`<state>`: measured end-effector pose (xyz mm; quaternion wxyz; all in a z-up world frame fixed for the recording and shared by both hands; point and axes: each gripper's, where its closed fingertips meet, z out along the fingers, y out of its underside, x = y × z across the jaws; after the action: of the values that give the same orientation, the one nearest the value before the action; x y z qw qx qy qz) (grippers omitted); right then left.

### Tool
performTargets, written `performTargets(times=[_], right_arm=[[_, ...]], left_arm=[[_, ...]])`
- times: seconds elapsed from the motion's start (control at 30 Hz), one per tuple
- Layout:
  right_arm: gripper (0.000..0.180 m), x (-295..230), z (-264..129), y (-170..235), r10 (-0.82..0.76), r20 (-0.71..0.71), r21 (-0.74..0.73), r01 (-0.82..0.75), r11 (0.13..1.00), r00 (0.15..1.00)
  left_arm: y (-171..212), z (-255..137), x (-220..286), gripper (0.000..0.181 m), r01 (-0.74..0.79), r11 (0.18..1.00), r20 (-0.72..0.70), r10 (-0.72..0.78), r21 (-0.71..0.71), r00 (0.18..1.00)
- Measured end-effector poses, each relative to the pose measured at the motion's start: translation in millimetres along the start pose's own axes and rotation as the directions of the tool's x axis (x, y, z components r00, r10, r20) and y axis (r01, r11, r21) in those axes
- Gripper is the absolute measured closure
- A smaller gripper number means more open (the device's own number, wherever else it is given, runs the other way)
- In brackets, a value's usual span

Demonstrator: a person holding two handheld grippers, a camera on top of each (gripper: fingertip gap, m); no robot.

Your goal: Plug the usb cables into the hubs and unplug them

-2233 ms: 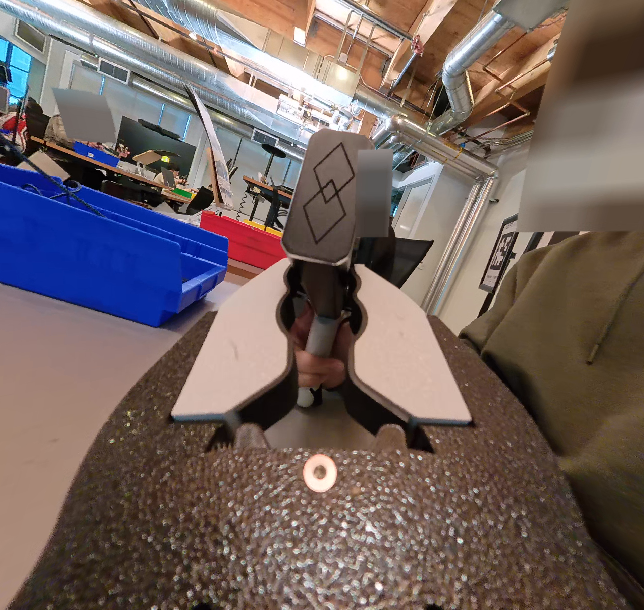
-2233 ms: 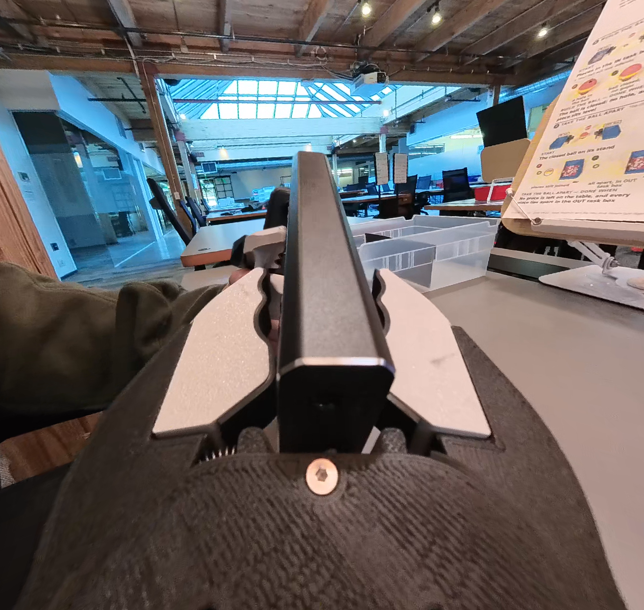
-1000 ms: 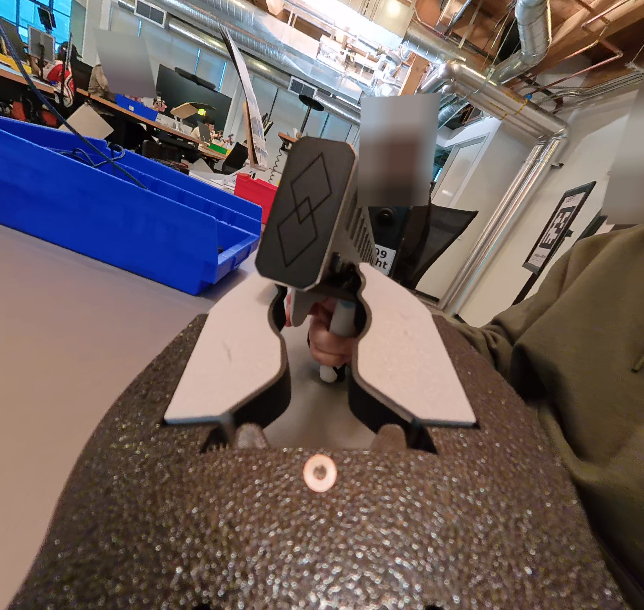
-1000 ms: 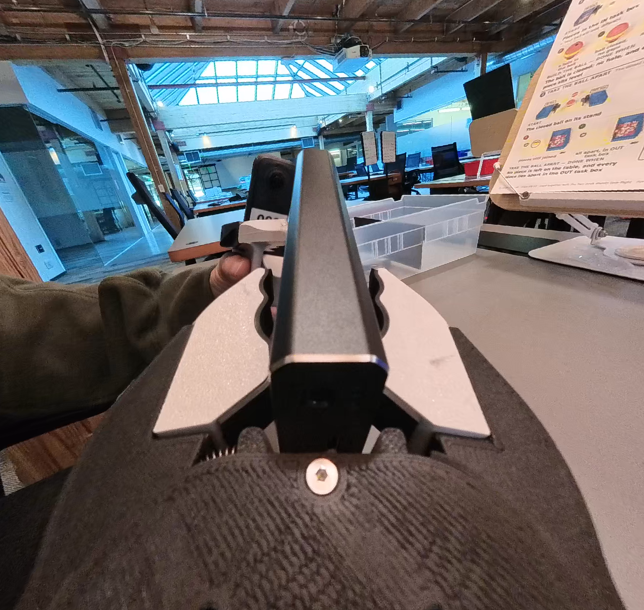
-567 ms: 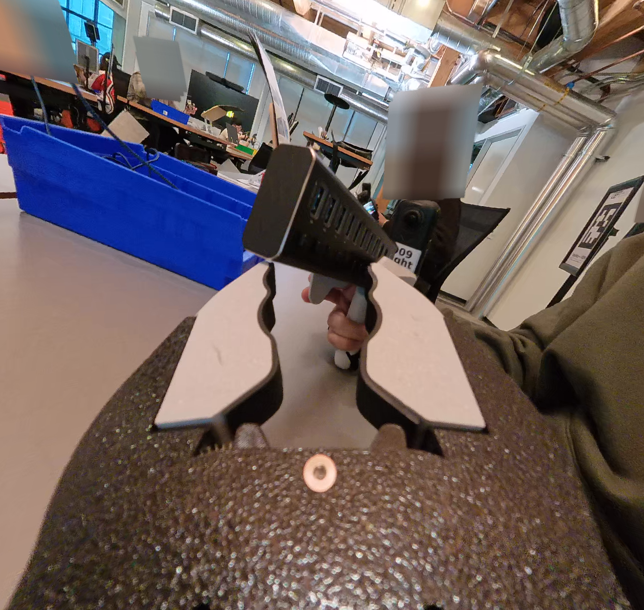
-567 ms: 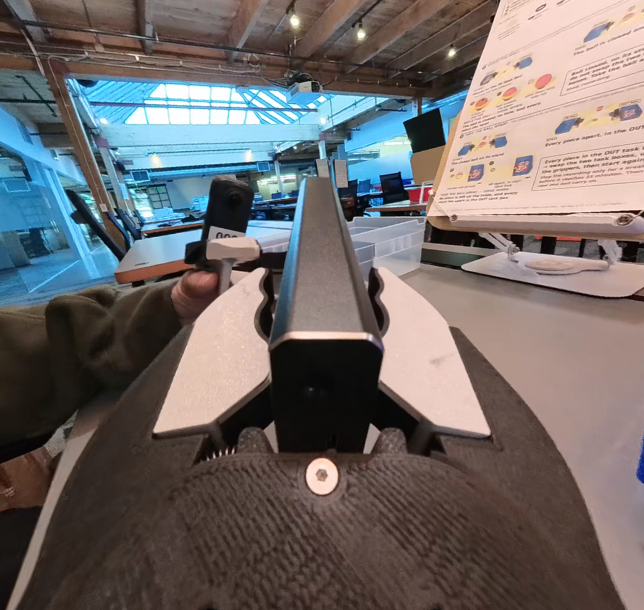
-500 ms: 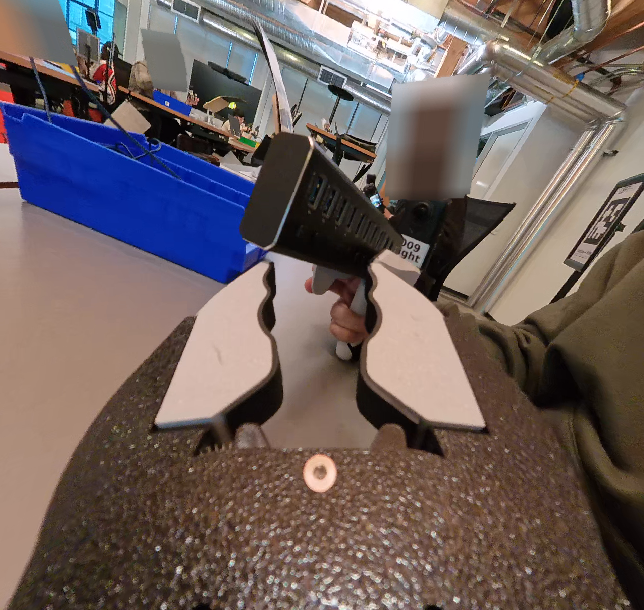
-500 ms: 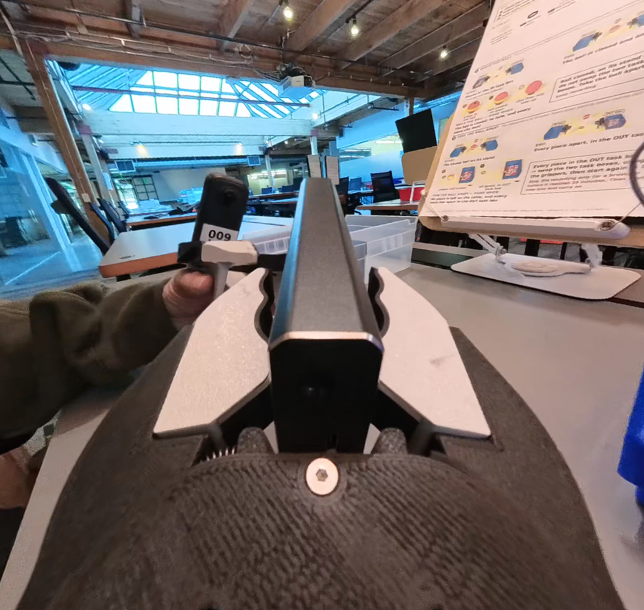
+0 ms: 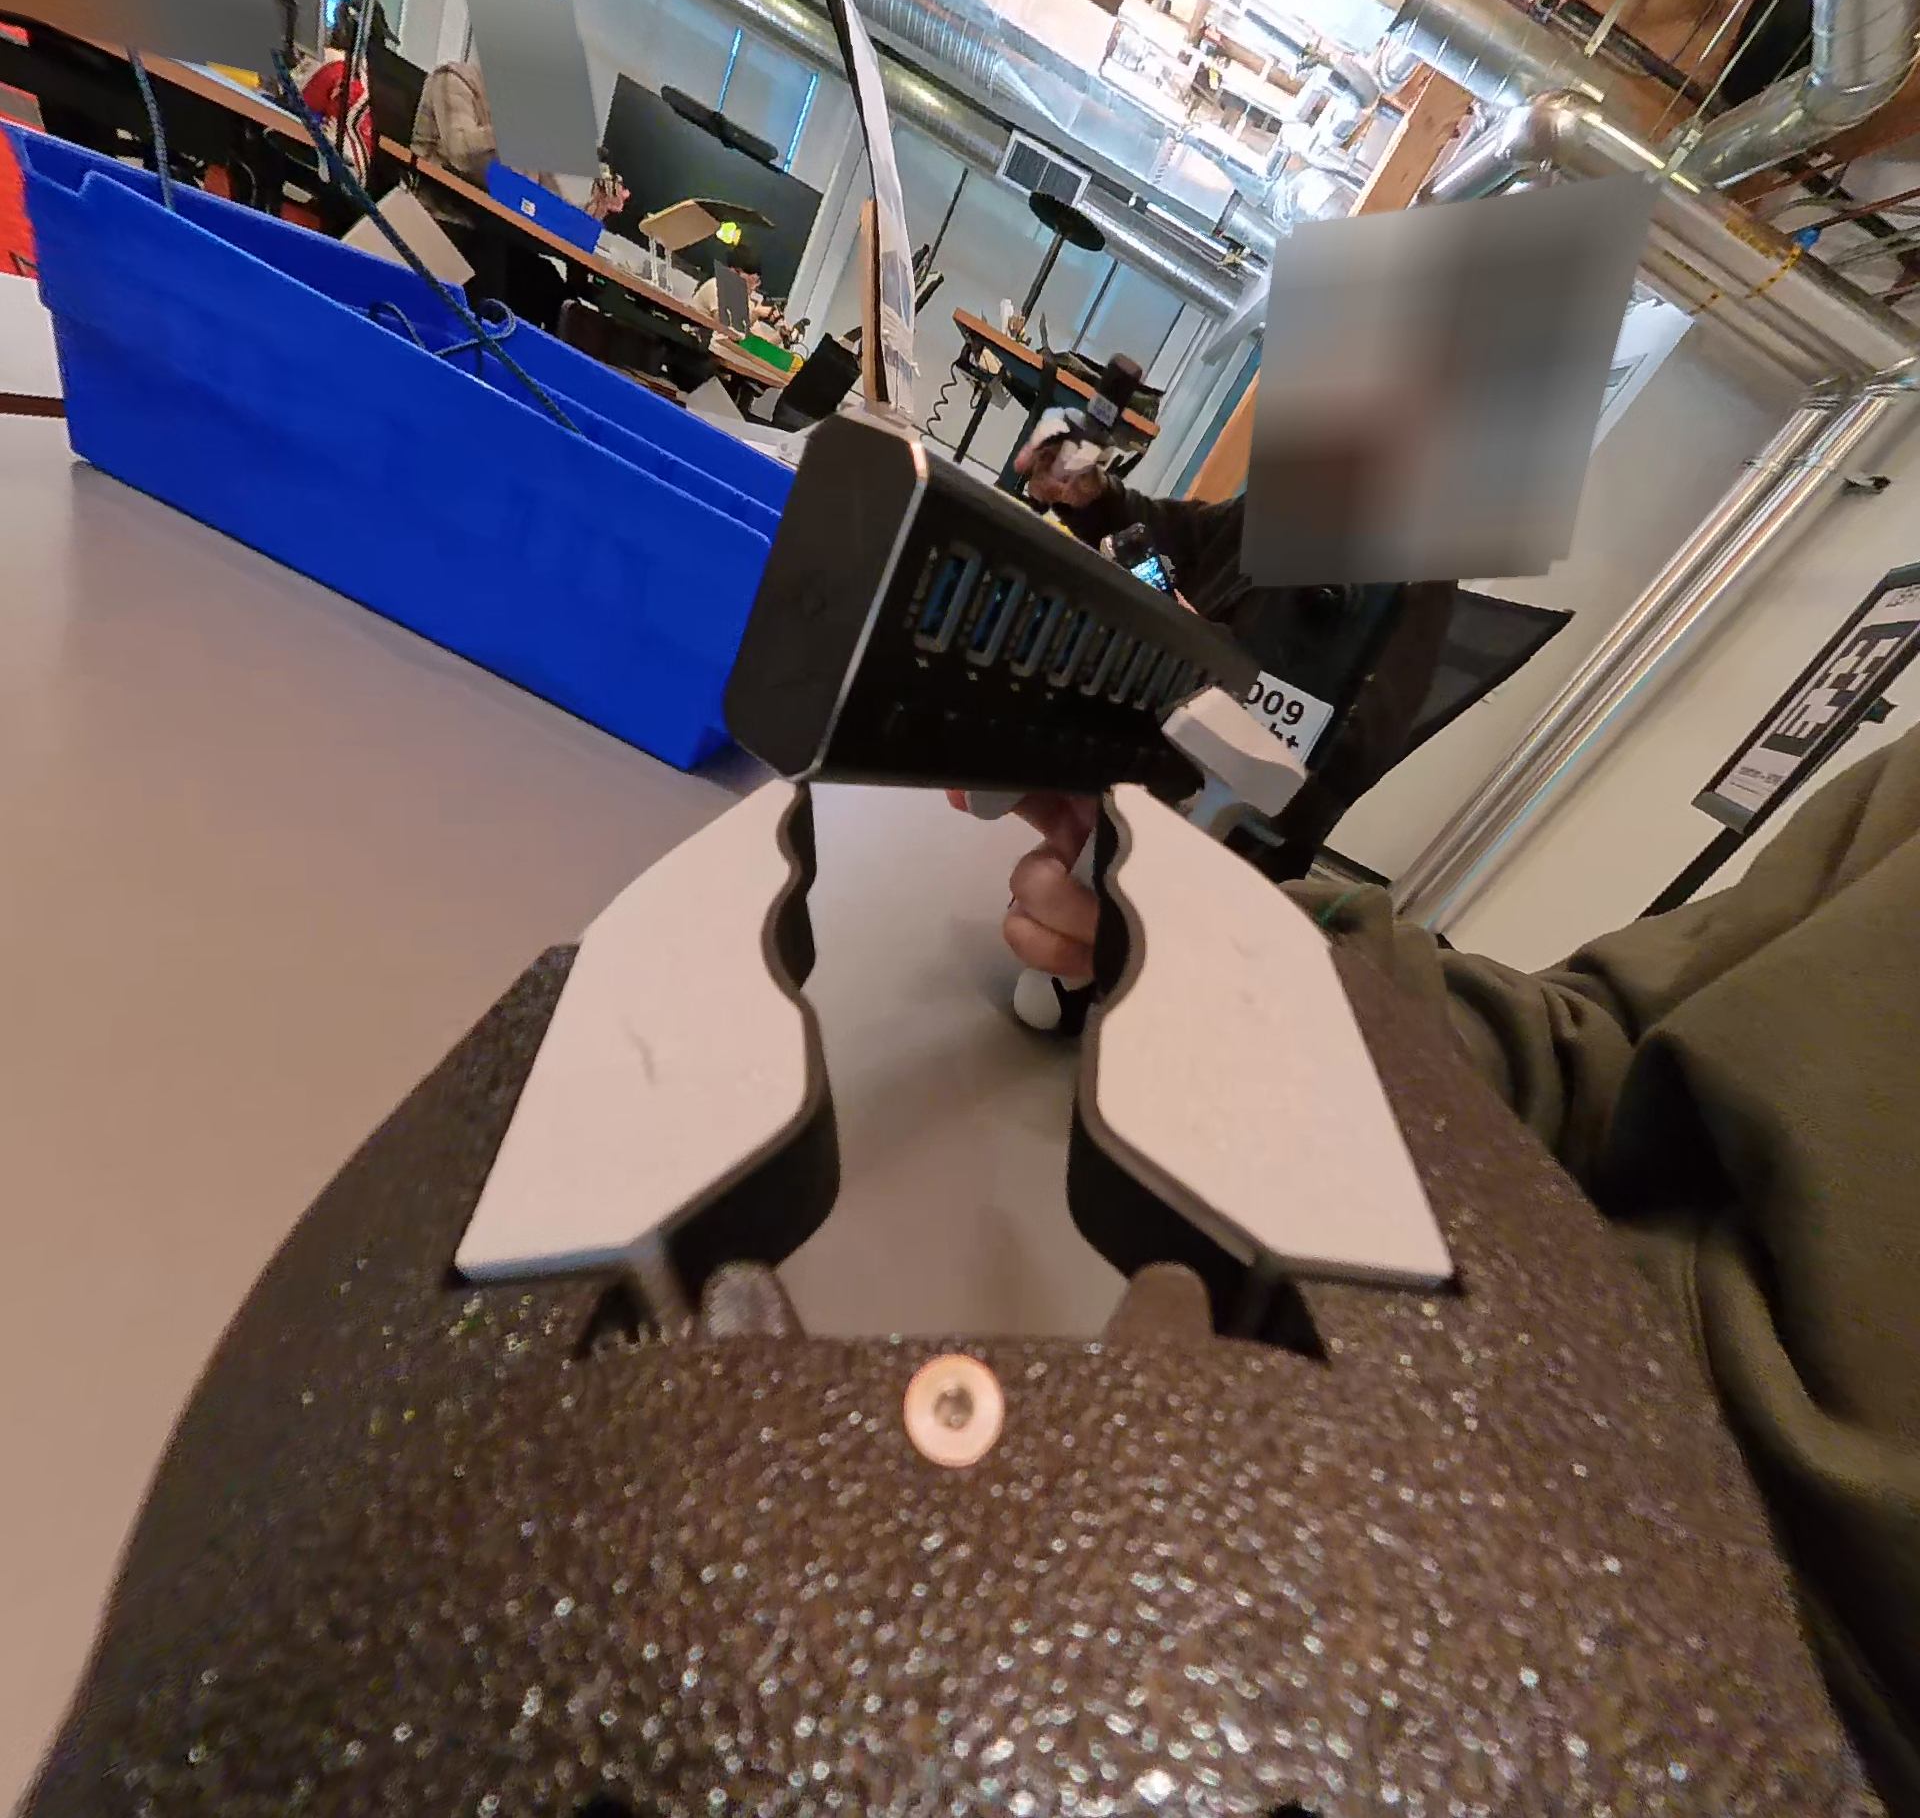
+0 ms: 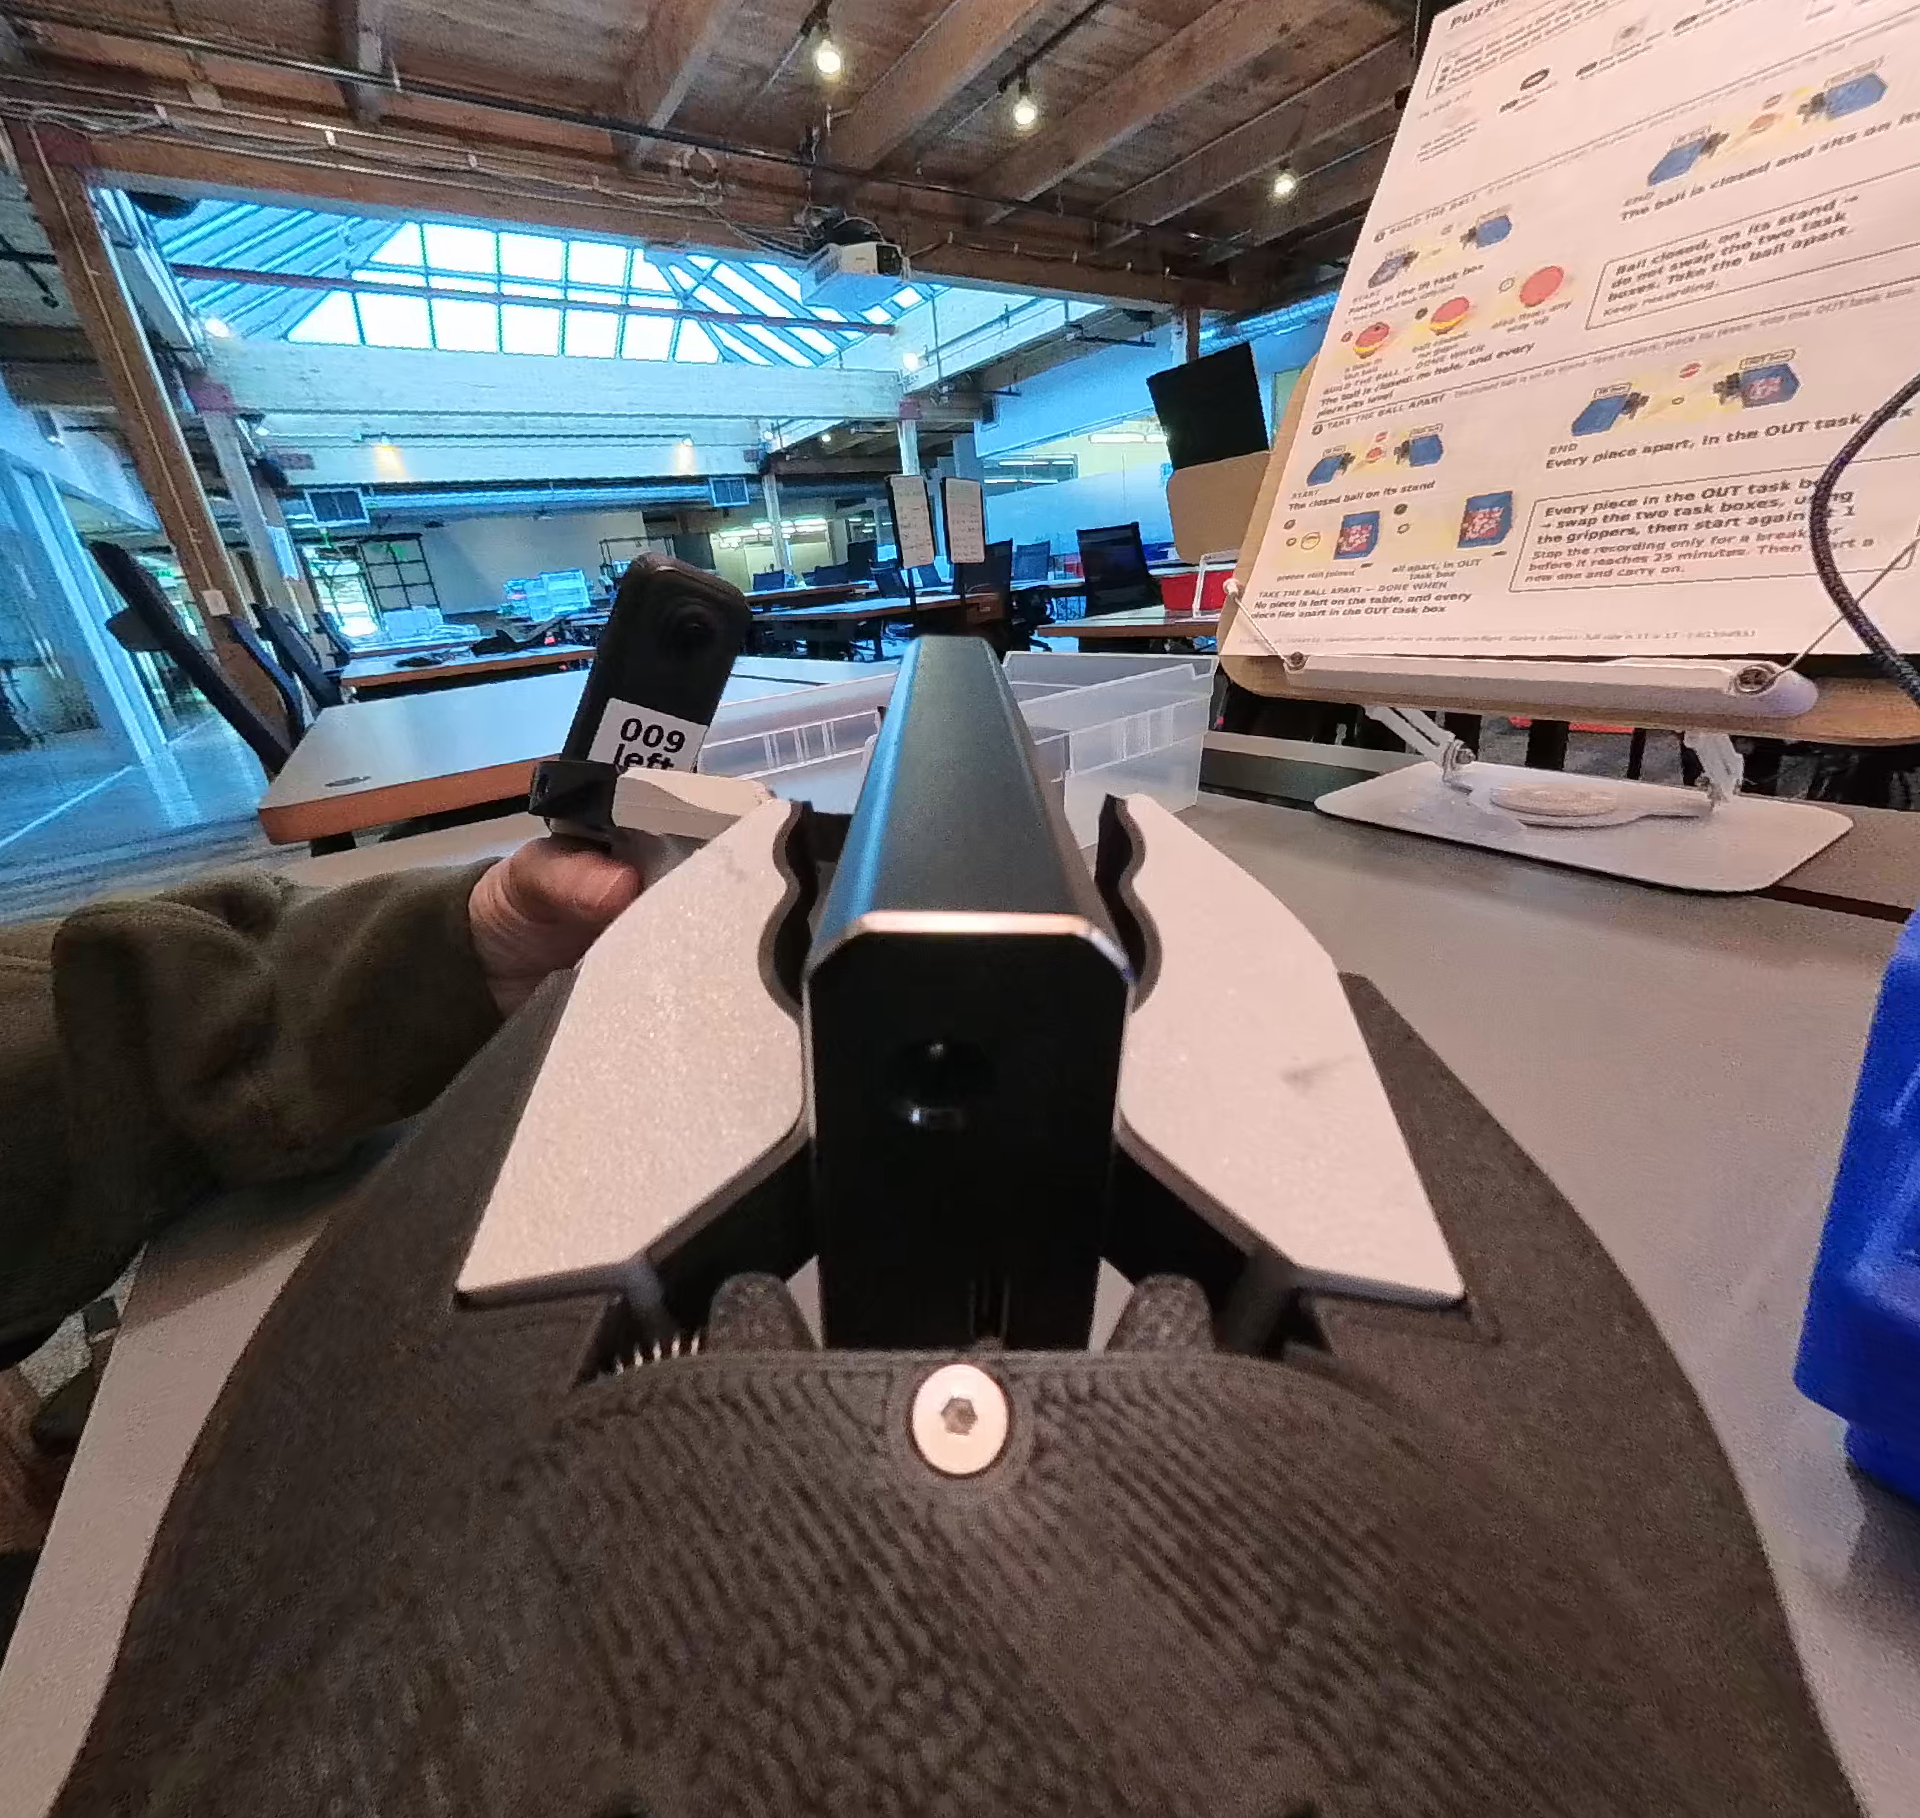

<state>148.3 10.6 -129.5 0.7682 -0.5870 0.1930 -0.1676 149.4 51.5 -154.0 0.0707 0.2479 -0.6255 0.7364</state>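
Observation:
A black USB hub (image 10: 961,833) is clamped lengthwise between my right gripper's fingers (image 10: 665,1041); its butt end faces the camera. My right gripper (image 10: 956,818) is shut on it. In the left wrist view the hub (image 9: 977,646) hangs in the air just beyond my left gripper (image 9: 956,823), with its row of blue ports turned toward the camera. My left gripper is open and empty, apart from the hub. The left gripper's camera (image 10: 665,667) shows beside the hub in the right wrist view. A dark braided cable (image 9: 416,241) runs into the blue bin.
A blue bin (image 9: 364,459) stands on the grey table (image 9: 260,833) at the left and shows in the right wrist view (image 10: 1870,1197). An instruction sheet on a stand (image 10: 1610,314) and a clear plastic bin (image 10: 1122,719) lie beyond. An olive sleeve (image 9: 1662,1093) is at the right.
My left gripper has opened wider. The hub has turned from showing its flat top face to showing its port side. Both views have swung toward the blue bin.

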Motion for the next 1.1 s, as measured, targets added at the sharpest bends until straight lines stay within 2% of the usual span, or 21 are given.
performTargets(times=[0.2,0.27,0.33,0.4,0.47,0.57,0.6,0.63,0.73,0.77,0.8,0.93,1.0,1.03,1.1], right_arm=[[0.125,1,-2,-3,0.034,0.006,0.022,-0.034,0.999,0.999],[0.125,4,-3,-4,0.060,0.005,0.029,-0.060,0.998,0.998],[0.125,6,-3,-2,0.069,0.001,0.019,-0.069,0.997,0.998],[0.125,5,-2,0,0.066,0.005,0.004,-0.066,0.998,0.998],[0.125,1,0,2,0.054,0.019,-0.008,-0.053,0.999,0.998],[0.125,-4,2,4,0.053,0.046,-0.018,-0.053,0.998,0.998],[0.125,-5,3,4,0.054,0.049,-0.019,-0.053,0.998,0.997],[0.125,-5,3,4,0.057,0.051,-0.018,-0.056,0.998,0.997],[0.126,-7,2,3,0.071,0.065,-0.011,-0.071,0.997,0.995],[0.126,-8,2,3,0.072,0.077,-0.012,-0.071,0.997,0.994],[0.126,-7,2,2,0.061,0.064,-0.007,-0.061,0.998,0.996],[0.125,-9,-1,-3,-0.025,0.089,0.039,0.022,0.999,0.996],[0.122,-16,-3,-7,-0.023,0.153,0.067,0.013,0.998,0.988],[0.113,-15,-4,-8,-0.034,0.157,0.071,0.023,0.997,0.987],[0.091,-15,-7,-6,-0.043,0.186,0.044,0.035,0.998,0.982]], left_arm=[[2,-2,-4,0.124,-0.037,0.999,0.055,0.039,-0.028,0.998],[0,-7,-11,0.122,-0.124,0.991,0.142,0.129,-0.039,0.981],[-2,-14,-19,0.119,-0.266,0.959,0.252,0.283,-0.098,0.926],[5,-15,-21,0.115,-0.455,0.851,0.297,0.519,-0.262,0.801],[11,-14,-25,0.108,-0.616,0.641,0.292,0.763,-0.457,0.577],[10,-2,-23,0.097,-0.707,0.363,0.213,0.931,-0.607,0.295],[14,4,-21,0.095,-0.719,0.294,0.160,0.955,-0.630,0.251],[22,9,-21,0.098,-0.718,0.244,0.096,0.966,-0.652,0.240],[45,21,-28,0.106,-0.697,0.140,-0.014,0.978,-0.704,0.210],[45,24,-33,0.117,-0.684,0.105,-0.007,0.987,-0.722,0.159],[43,25,-37,0.119,-0.670,0.067,-0.002,0.995,-0.740,0.101],[41,28,-39,0.120,-0.644,0.112,0.070,0.993,-0.757,0.090],[44,28,-36,0.121,-0.649,0.149,0.074,0.987,-0.746,0.141],[45,27,-34,0.120,-0.650,0.199,0.092,0.976,-0.733,0.195],[42,26,-25,0.120,-0.648,0.389,0.166,0.911,-0.655,0.379]])
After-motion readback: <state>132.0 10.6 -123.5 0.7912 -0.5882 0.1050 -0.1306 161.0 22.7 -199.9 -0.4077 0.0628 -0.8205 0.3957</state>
